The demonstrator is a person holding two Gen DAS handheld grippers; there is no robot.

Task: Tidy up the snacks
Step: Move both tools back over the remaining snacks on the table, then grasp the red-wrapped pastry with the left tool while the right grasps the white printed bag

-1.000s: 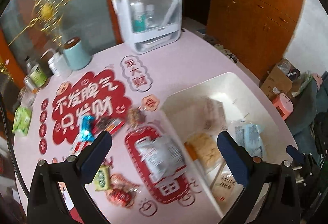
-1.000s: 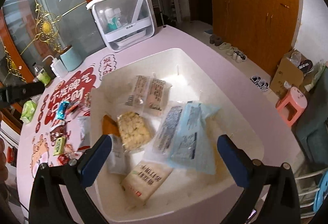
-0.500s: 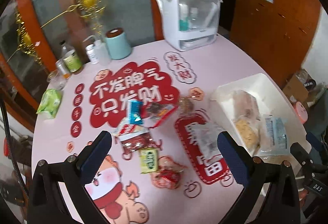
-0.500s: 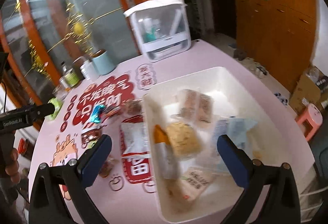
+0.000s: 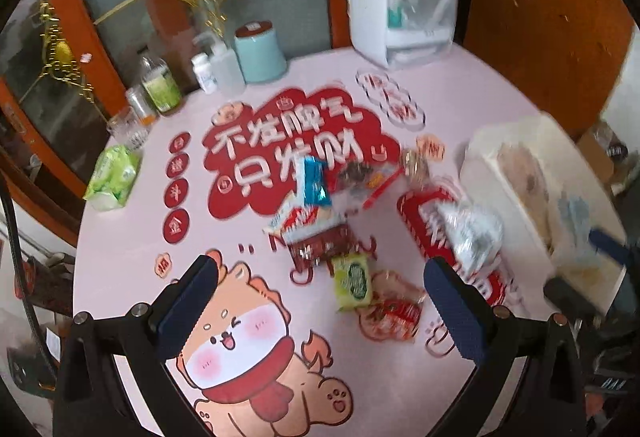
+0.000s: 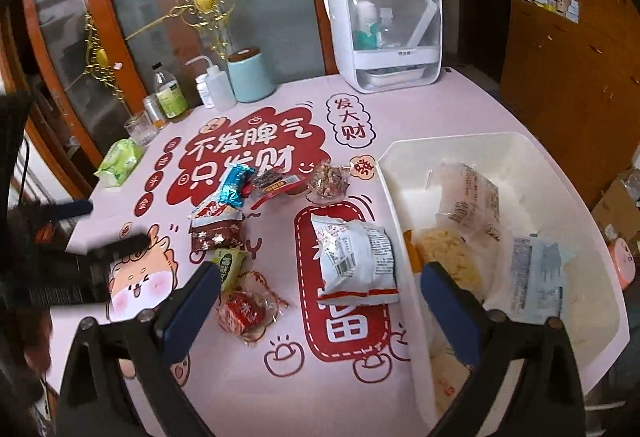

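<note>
Several snack packets lie loose on the pink table: a white bag (image 6: 354, 261) (image 5: 472, 237), a blue wrapper (image 6: 234, 187) (image 5: 316, 183), a dark red packet (image 6: 216, 233), a green packet (image 6: 228, 265) (image 5: 352, 279), a red clear-wrapped snack (image 6: 244, 311) (image 5: 394, 313) and a nut bar (image 6: 330, 181). A white bin (image 6: 400, 205) (image 5: 484, 173) at the right holds several packets. My left gripper (image 5: 320, 313) is open and empty above the table's near left. My right gripper (image 6: 320, 307) is open and empty above the white bag, beside the bin's left wall.
At the table's far edge stand a white organizer box (image 6: 384, 33), a teal canister (image 6: 250, 75), a squeeze bottle (image 6: 218, 85), small bottles and a glass (image 6: 138, 127). A green tissue pack (image 6: 120, 161) lies at the left. Wooden cabinets stand at the right.
Both grippers have swung left and back from the bin; the loose snacks now fill the view. Both stay open and empty. The packets have not moved.
</note>
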